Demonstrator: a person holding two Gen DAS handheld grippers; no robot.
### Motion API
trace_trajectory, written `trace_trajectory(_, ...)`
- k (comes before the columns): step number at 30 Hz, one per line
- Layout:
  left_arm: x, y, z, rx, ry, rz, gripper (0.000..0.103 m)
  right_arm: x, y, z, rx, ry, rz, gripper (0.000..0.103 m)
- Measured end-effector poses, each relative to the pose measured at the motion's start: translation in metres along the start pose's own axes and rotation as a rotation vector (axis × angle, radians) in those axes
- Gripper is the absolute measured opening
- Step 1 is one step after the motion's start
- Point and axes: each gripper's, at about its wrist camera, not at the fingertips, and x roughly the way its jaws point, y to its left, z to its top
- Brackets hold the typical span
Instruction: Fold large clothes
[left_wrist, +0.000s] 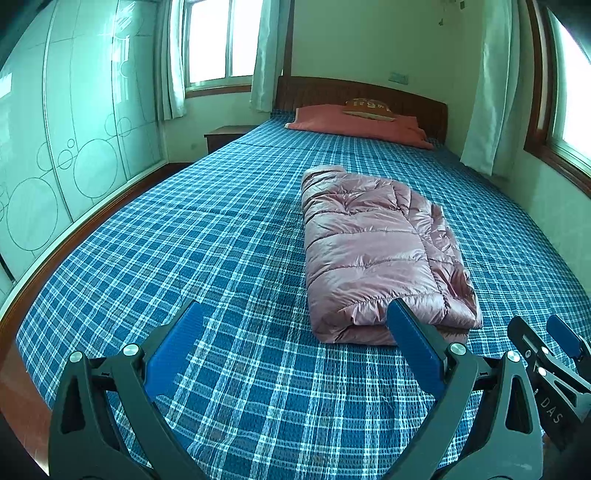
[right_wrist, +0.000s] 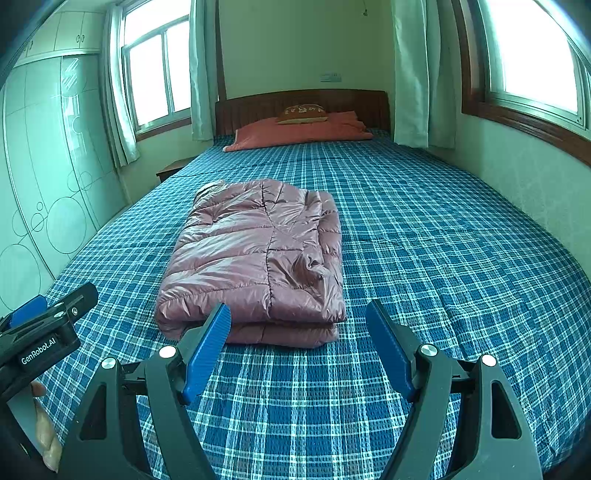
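A pink quilted puffer jacket lies folded into a thick rectangular stack on the blue plaid bed. It also shows in the right wrist view. My left gripper is open and empty, held above the bed just short of the jacket's near edge. My right gripper is open and empty, also just short of the jacket's near edge. The right gripper shows at the far right of the left wrist view. The left gripper shows at the left edge of the right wrist view.
A red pillow with a small patterned cushion lies at the wooden headboard. A glass-front wardrobe runs along the left. A nightstand stands at the far left corner. Curtained windows are on the right and back walls.
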Motion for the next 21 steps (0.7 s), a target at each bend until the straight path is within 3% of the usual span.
trace_trajectory(8, -0.0011, -0.0057, -0.0012, 0.013, -0.004, 0.016, 0.1, 0.0007, -0.0014, -0.0016, -0.002, 0.002, 0.002, 0.074)
trace_trajectory(21, 0.0009, -0.0042, -0.0004, 0.001, -0.007, -0.02, 0.101, 0.0038, -0.0032, -0.0032, -0.01, 0.009, 0.005, 0.074)
